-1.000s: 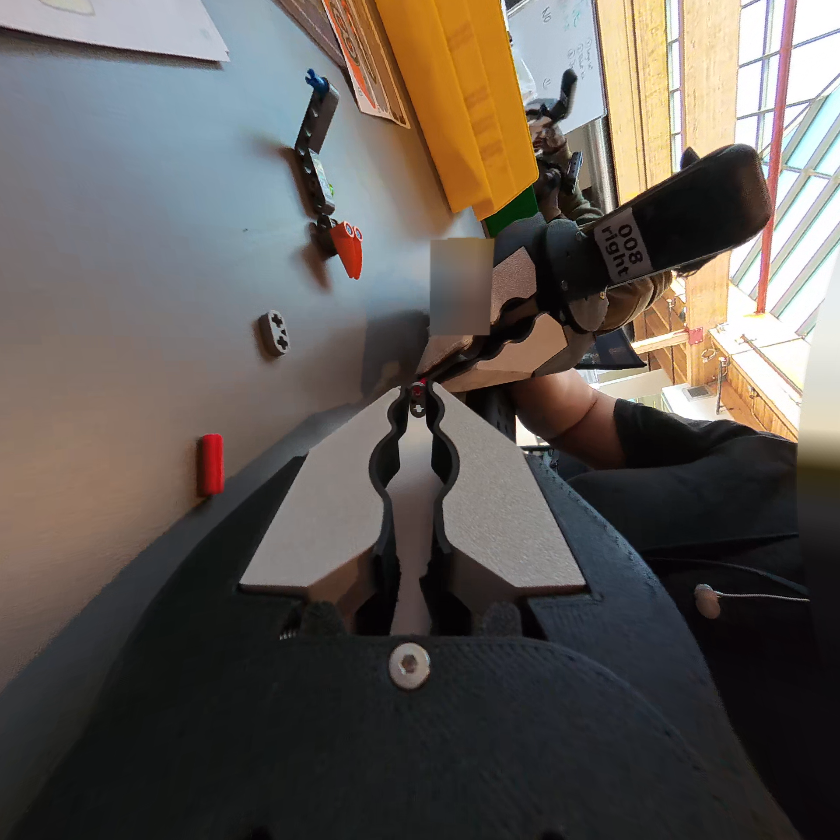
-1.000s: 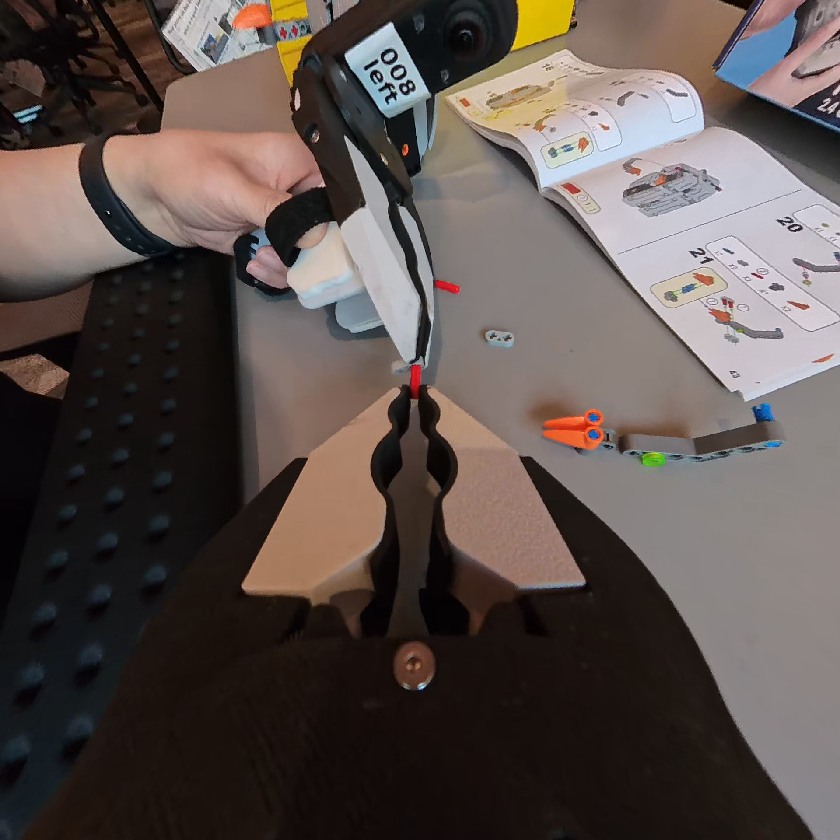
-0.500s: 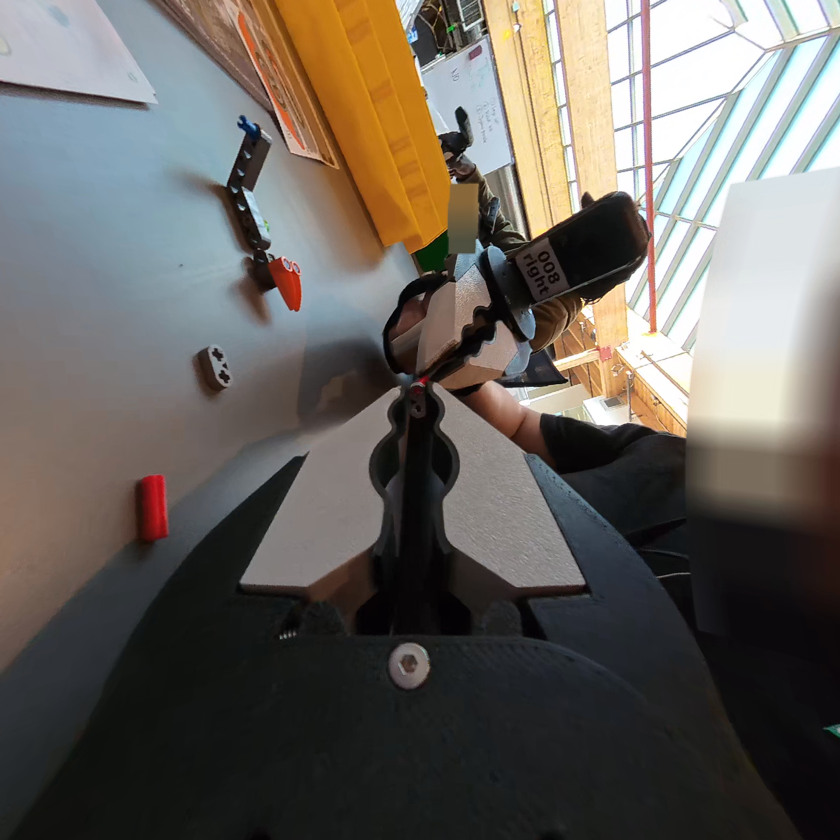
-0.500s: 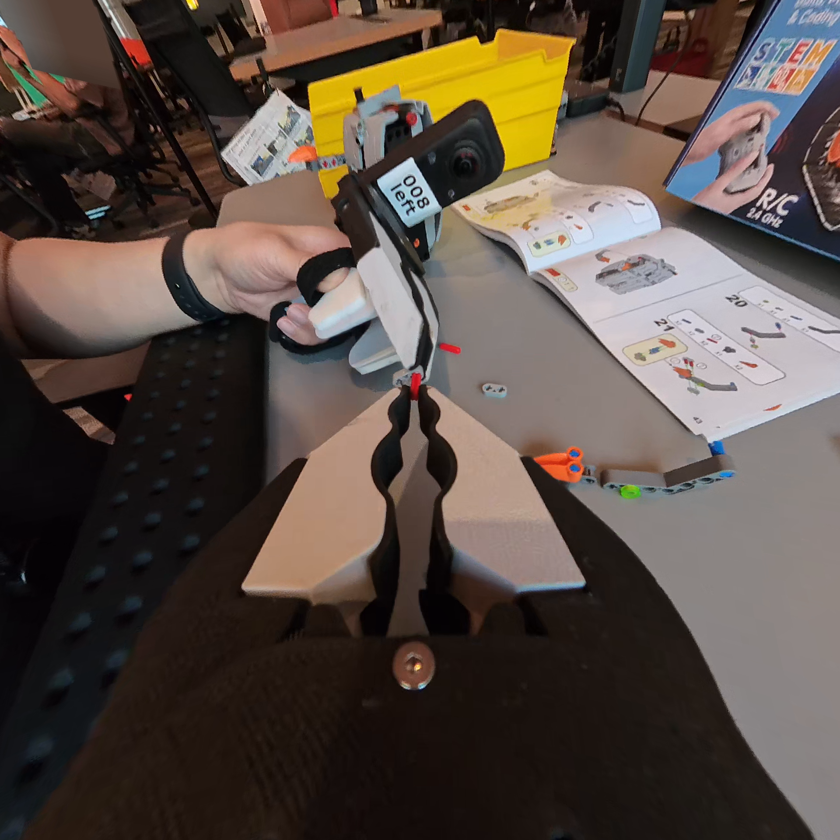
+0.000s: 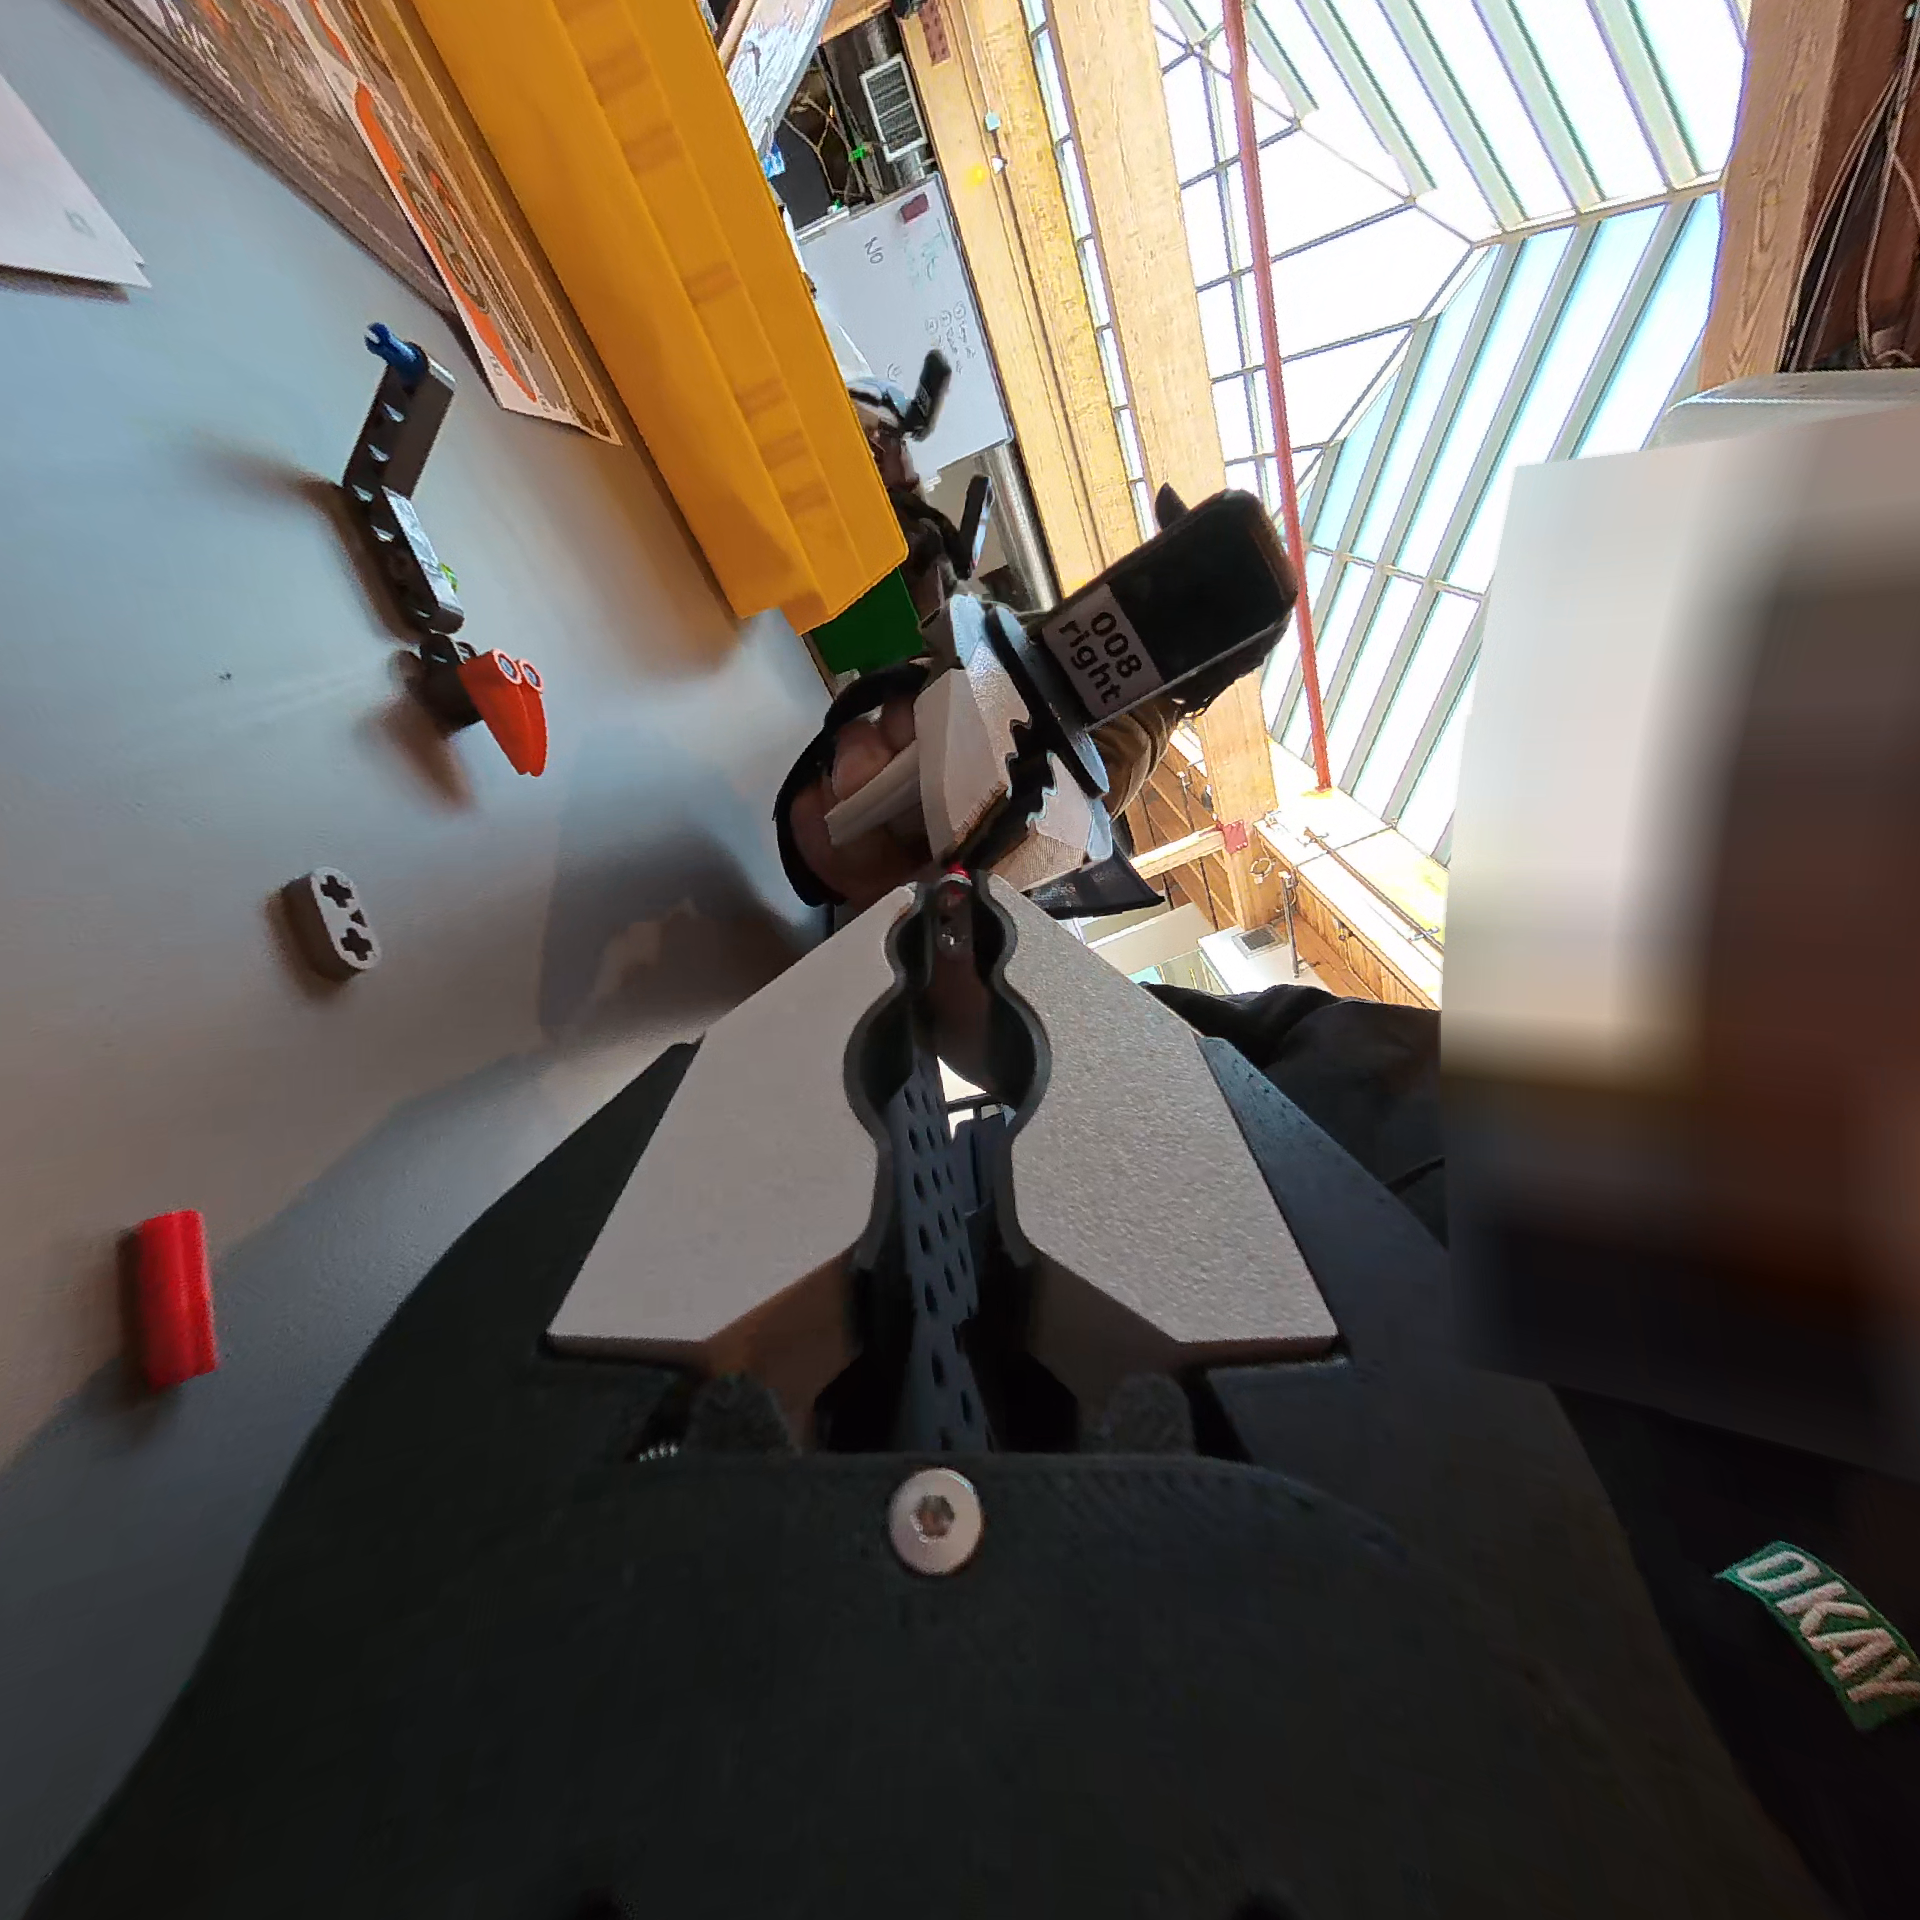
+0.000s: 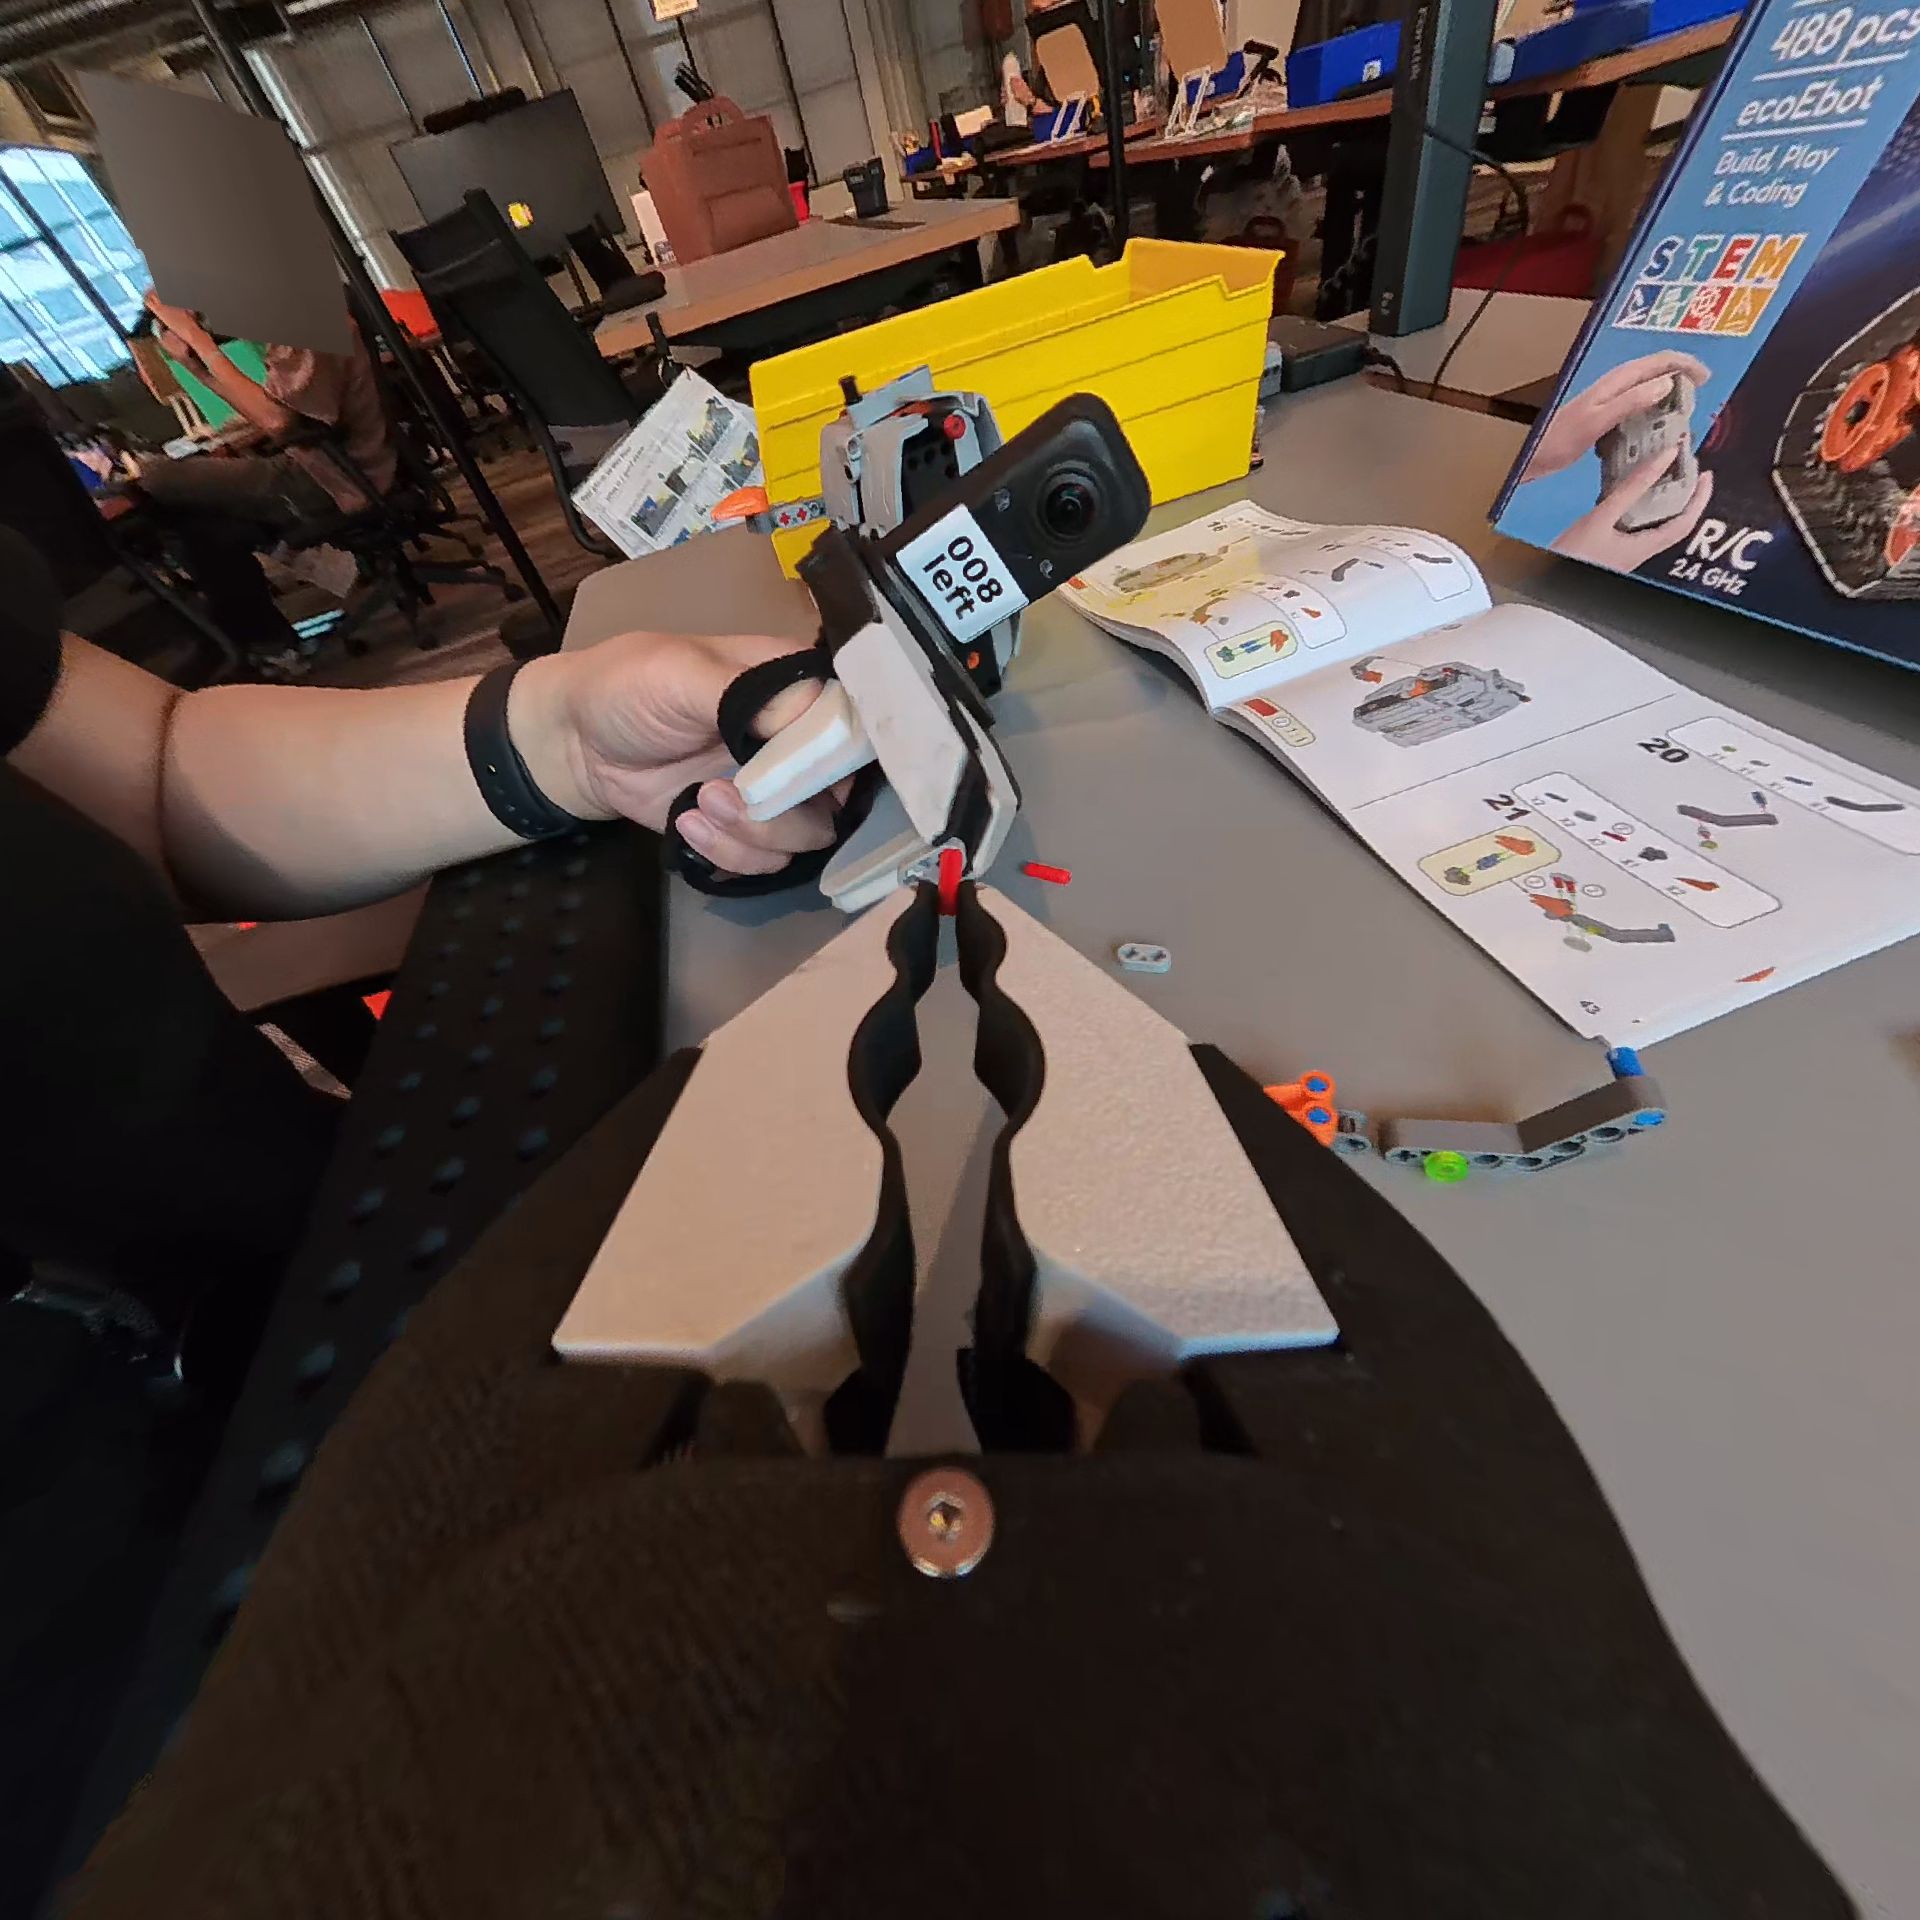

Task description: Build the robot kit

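Note:
My right gripper [image 6: 945,906] is shut on a thin red pin [image 6: 948,881] that sticks out past its tips. My left gripper [image 5: 948,902] is shut on a small grey connector piece [image 5: 948,935]. The two grippers meet tip to tip above the near edge of the grey table [image 6: 1351,1403], and the red pin touches the grey piece [image 6: 921,869]. In the left wrist view the right gripper [image 5: 964,860] comes in from above. In the right wrist view the left gripper [image 6: 940,871] comes down from the left, held by a hand.
On the table lie a short red pin [image 5: 171,1294], a grey two-hole connector [image 5: 330,923] and a bent grey beam [image 6: 1507,1138] with orange parts [image 6: 1299,1101]. Behind are an open instruction booklet [image 6: 1507,748], a yellow bin [image 6: 1039,353], a half-built model [image 6: 904,457] and a blue box [image 6: 1766,312]. My two grippers' fingertips are within a few centimetres of each other.
Both grippers have risen from the table together, still tip to tip. Both stay shut on their pieces.

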`<action>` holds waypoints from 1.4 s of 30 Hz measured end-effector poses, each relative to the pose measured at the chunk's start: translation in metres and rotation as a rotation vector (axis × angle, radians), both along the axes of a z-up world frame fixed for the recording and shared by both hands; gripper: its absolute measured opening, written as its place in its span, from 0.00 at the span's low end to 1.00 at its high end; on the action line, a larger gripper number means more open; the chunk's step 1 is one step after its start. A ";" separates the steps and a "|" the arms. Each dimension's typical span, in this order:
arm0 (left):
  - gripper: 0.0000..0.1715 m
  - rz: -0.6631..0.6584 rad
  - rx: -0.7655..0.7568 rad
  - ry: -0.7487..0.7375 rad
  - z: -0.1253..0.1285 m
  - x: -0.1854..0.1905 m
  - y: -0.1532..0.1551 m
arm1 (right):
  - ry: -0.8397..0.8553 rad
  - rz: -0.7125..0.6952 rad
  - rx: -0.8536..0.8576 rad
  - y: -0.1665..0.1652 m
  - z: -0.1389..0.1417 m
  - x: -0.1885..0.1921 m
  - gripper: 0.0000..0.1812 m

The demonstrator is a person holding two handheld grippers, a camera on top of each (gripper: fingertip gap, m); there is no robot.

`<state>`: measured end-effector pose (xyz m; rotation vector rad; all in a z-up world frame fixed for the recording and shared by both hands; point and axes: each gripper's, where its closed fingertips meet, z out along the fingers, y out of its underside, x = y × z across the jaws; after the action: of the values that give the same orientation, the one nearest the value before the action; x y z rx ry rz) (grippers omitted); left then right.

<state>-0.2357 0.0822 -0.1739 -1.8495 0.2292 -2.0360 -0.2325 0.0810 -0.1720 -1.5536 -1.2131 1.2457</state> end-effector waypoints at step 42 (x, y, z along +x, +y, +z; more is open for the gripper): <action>0.03 -0.045 -0.042 0.107 -0.026 0.001 -0.006 | -0.105 0.089 -0.112 -0.007 -0.027 -0.001 0.02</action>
<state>-0.2343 0.0766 -0.2003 -1.9985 0.2608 -1.9884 -0.2334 0.0743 -0.1992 -1.6802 -1.3114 1.3235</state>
